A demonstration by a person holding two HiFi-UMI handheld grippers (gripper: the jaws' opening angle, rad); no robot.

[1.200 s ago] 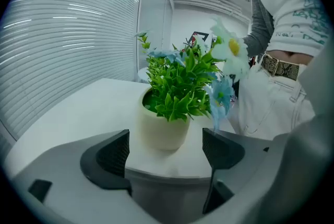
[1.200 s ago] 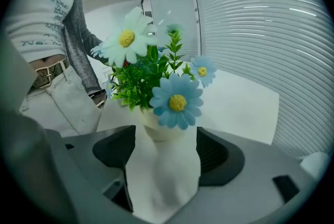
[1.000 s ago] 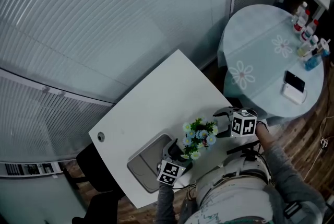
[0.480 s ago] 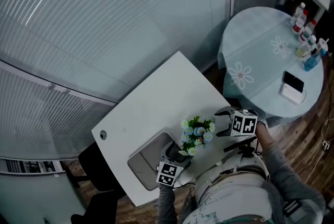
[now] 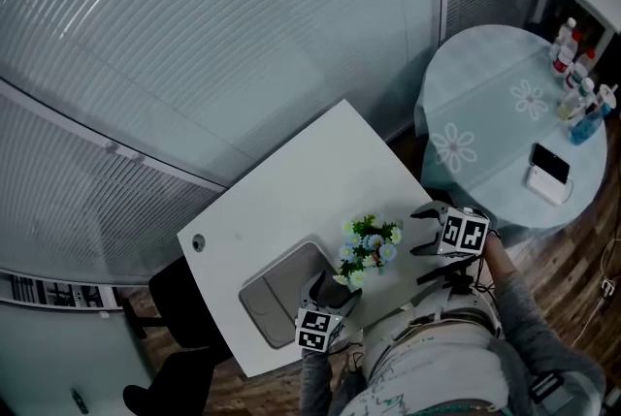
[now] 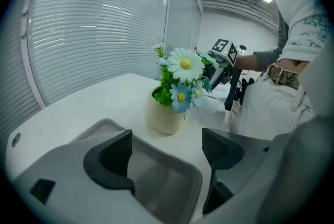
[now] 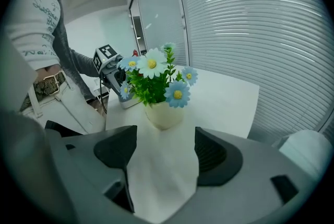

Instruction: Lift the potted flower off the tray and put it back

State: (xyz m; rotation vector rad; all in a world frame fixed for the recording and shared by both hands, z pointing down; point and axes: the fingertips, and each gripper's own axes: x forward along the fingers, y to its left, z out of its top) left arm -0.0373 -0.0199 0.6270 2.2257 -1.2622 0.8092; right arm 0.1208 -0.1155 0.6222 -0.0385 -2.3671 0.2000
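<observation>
Jaws on my left gripper [image 6: 167, 151] stand wide apart with nothing in them. They hang over the right end of the shallow grey plastic tray [image 5: 274, 294], which lines me up with the spot where the pot belongs. My right gripper [image 7: 162, 154] is just as wide and just as empty, over bare white desk [image 5: 291, 201] at the near right.

Between the two, a little farther out, stands the cream pot of blue and white artificial daisies [image 5: 367, 249]. It is upright on the desk, just right of the tray and off it, and neither gripper touches it. Both sets of jaws point at it from opposite sides, which I judge to be the stance for closing on the pot and carrying it left, back onto the tray.

Farther right, well apart from the desk, is a round table under a pale blue flowered cloth [image 5: 505, 113].
</observation>
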